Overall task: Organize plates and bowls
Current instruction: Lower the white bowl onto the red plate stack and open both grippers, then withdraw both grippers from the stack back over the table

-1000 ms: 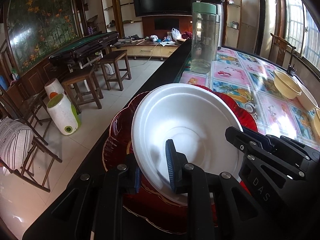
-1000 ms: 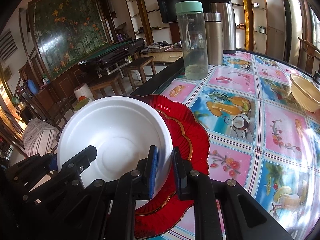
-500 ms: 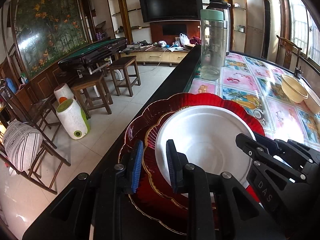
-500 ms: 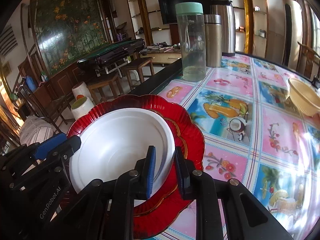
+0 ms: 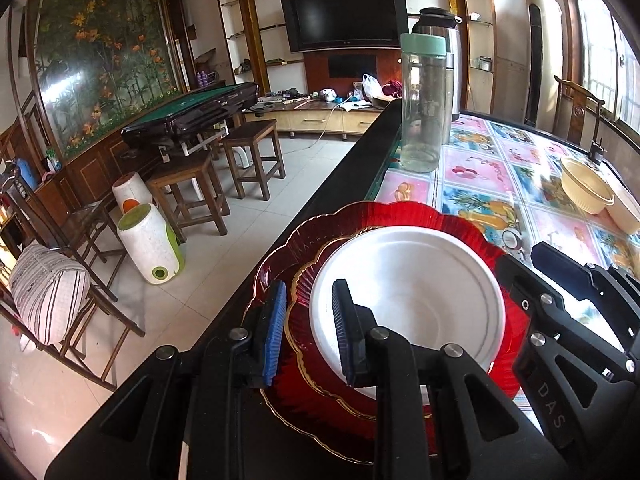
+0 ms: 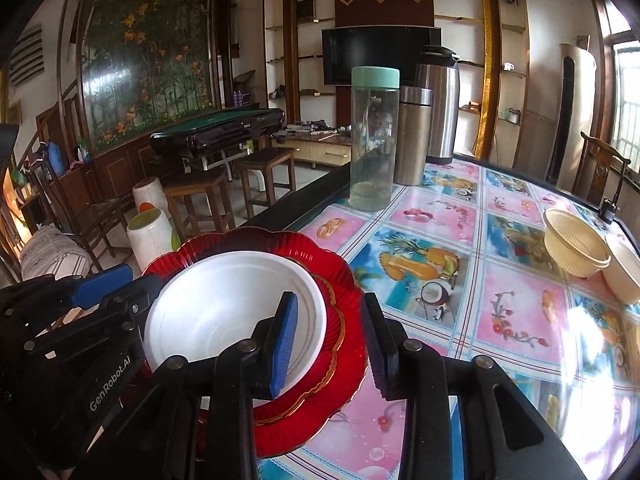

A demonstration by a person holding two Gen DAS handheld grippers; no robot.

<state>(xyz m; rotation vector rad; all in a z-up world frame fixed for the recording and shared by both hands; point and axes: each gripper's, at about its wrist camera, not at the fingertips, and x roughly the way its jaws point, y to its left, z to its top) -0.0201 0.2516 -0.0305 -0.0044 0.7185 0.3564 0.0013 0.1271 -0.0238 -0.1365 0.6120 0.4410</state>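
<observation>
Between both spread grippers, round white foam bowl is sitting stacked on scalloped red plastic plates; beige bowls ahead are awaiting collection.

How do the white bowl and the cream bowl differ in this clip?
The white bowl sits upright on stacked red plates near the table edge; the cream bowl lies tilted on the bare tablecloth, leaning against another cream bowl. The white one looks smooth-walled, the cream one ribbed. Neither is held.

place: home living room | signs: wall television; mahjong table; wooden stools
</observation>
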